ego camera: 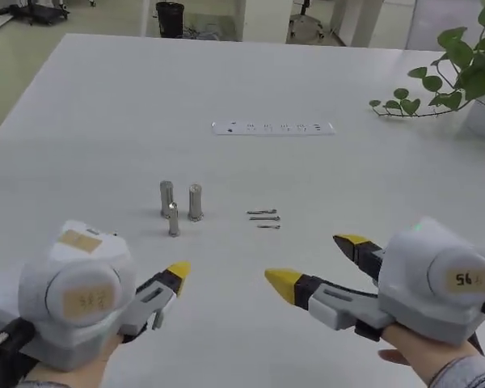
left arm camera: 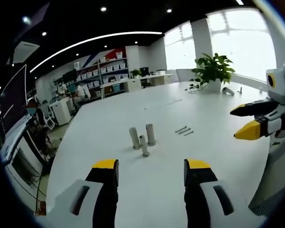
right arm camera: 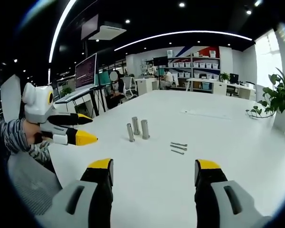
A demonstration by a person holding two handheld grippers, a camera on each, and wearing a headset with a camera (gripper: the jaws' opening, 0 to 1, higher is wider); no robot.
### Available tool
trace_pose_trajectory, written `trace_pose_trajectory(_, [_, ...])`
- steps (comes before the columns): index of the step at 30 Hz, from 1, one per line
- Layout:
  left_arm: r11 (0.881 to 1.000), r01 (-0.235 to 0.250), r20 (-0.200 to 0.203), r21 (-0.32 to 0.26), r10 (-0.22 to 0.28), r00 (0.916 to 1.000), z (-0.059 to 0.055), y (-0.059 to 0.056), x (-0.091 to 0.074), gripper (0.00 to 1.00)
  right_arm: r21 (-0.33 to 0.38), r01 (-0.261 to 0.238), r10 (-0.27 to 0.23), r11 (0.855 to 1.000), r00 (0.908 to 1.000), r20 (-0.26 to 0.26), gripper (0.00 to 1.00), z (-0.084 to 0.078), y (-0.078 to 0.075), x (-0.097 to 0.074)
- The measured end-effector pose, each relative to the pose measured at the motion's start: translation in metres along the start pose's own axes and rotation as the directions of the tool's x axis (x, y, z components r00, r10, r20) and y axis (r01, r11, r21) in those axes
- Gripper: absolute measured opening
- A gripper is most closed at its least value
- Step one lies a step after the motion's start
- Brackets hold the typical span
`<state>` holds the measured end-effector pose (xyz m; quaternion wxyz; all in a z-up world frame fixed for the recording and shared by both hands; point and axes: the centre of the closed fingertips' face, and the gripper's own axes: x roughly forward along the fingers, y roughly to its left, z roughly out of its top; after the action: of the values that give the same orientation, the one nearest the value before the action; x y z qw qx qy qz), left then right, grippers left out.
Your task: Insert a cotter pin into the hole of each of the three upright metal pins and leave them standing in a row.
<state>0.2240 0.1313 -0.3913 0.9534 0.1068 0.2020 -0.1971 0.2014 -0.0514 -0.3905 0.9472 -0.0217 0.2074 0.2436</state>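
Three short upright metal pins (ego camera: 178,206) stand close together in a small cluster on the white table (ego camera: 105,121). To their right lie three small cotter pins (ego camera: 263,218), side by side and flat. My left gripper (ego camera: 175,279) hovers open near the front left, well short of the pins. My right gripper (ego camera: 317,260) is open at the front right, its yellow tips pointing towards the cotter pins. In the left gripper view the metal pins (left arm camera: 143,137) and cotter pins (left arm camera: 184,130) lie beyond the open jaws. The right gripper view shows the metal pins (right arm camera: 137,129) and cotter pins (right arm camera: 178,147) ahead.
A white power strip (ego camera: 273,128) lies flat further back on the table. A potted green plant (ego camera: 461,77) stands at the far right corner. Office desks, shelves and chairs surround the table in the gripper views.
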Motion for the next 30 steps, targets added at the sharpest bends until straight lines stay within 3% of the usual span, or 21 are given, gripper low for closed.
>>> trace_pose_trajectory(4, [1.0,0.03,0.025,-0.008,-0.03,0.9992,0.01,0.007,0.014,0.49,0.006,-0.011,0.011,1.0,0.9999,0.001,0.66,0.004,-0.001,0.002])
trace_pose_trajectory(7, [0.999,0.033,0.021,0.042,-0.034,0.9992,0.013,0.011,0.026,0.47,0.008,-0.015,0.015,1.0,0.9999,0.003,0.66,0.005,-0.002,0.005])
trace_pose_trajectory(11, [0.998,0.063,0.024,0.02,-0.064,0.9977,0.015,0.012,0.041,0.44,0.02,-0.019,0.019,1.0,0.9998,0.002,0.66,0.003,-0.005,0.01])
trace_pose_trajectory(13, [0.996,0.081,0.008,0.049,-0.081,0.9967,0.01,0.012,0.053,0.39,0.028,-0.021,0.021,0.999,0.9998,0.006,0.65,0.003,-0.006,0.013])
trace_pose_trajectory(18, [0.994,0.106,-0.003,0.033,-0.106,0.9943,0.002,0.015,0.076,0.37,0.046,-0.028,0.029,0.999,0.9996,-0.005,0.64,-0.005,-0.009,0.023])
trace_pose_trajectory(27, [0.992,0.128,-0.008,0.007,-0.128,0.9918,-0.008,0.023,0.103,0.29,0.046,-0.054,0.055,0.997,0.9981,-0.027,0.63,-0.016,-0.006,0.035])
trace_pose_trajectory(28, [0.992,0.129,-0.013,0.009,-0.129,0.9915,-0.009,0.022,0.104,0.27,0.031,-0.083,0.084,0.996,0.9959,-0.033,0.63,-0.018,-0.001,0.036])
trace_pose_trajectory(30, [0.991,0.137,-0.018,0.007,-0.136,0.9905,-0.012,0.022,0.108,0.26,0.017,-0.087,0.088,0.996,0.9953,-0.04,0.63,-0.02,0.001,0.038])
